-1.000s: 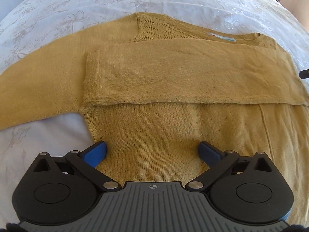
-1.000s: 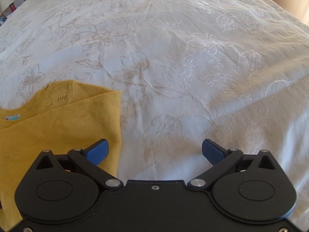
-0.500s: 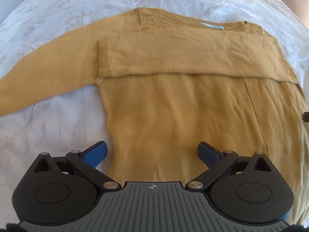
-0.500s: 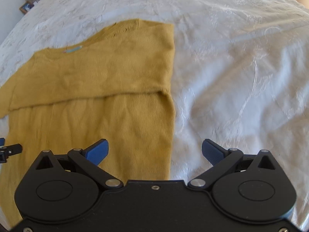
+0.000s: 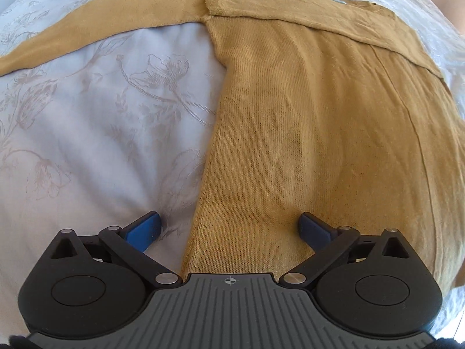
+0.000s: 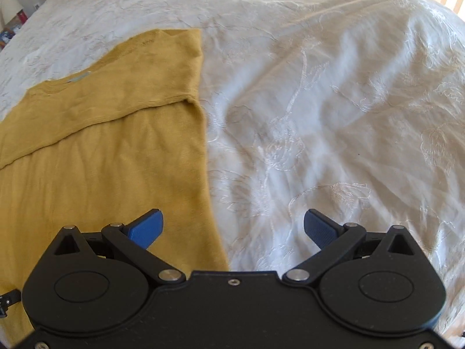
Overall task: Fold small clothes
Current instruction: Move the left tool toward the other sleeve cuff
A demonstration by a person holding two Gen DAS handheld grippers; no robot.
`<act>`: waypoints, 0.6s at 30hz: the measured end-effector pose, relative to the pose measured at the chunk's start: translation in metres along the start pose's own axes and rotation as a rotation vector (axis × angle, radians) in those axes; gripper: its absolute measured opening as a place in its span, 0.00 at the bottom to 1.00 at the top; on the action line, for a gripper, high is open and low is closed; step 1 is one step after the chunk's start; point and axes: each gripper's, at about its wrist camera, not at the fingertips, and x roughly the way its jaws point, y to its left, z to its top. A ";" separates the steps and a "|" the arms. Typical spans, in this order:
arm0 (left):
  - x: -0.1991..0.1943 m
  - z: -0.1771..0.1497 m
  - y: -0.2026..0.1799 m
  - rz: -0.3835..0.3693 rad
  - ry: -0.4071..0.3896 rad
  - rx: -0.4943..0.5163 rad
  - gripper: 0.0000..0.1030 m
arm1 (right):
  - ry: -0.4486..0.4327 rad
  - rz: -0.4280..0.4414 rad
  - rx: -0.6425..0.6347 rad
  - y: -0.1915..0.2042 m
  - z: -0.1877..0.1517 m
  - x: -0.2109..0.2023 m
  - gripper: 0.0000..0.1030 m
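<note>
A mustard-yellow knit sweater (image 5: 319, 133) lies flat on a white bed. One sleeve (image 5: 290, 14) is folded across its chest; the other sleeve (image 5: 96, 29) stretches out to the left. My left gripper (image 5: 229, 226) is open and straddles the sweater's lower left side edge, nothing between its blue fingertips. In the right wrist view the same sweater (image 6: 110, 151) fills the left half. My right gripper (image 6: 232, 226) is open over the sweater's lower right side edge, its left fingertip (image 6: 148, 226) above the knit, the right one above the bedspread.
The white embroidered bedspread (image 6: 334, 116) spreads wide on every side of the sweater. A bedside area with small objects (image 6: 11, 17) shows at the far left. A bit of the other gripper (image 6: 8, 302) pokes in at the left edge.
Both grippers have pulled back toward the sweater's bottom hem. The left one shifted left to the side edge; the right one swung from bare bedspread to the right side edge. Both stayed open.
</note>
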 end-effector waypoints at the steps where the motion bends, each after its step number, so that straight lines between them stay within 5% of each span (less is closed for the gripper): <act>1: 0.002 0.001 0.000 0.001 0.001 -0.004 1.00 | -0.004 0.012 -0.013 0.008 -0.004 -0.005 0.99; 11: 0.007 -0.001 -0.017 0.079 -0.032 -0.078 1.00 | 0.012 0.148 -0.212 0.050 -0.034 -0.029 0.99; 18: -0.007 0.005 -0.035 0.189 0.000 -0.196 0.92 | -0.016 0.132 -0.401 0.069 -0.046 -0.041 0.99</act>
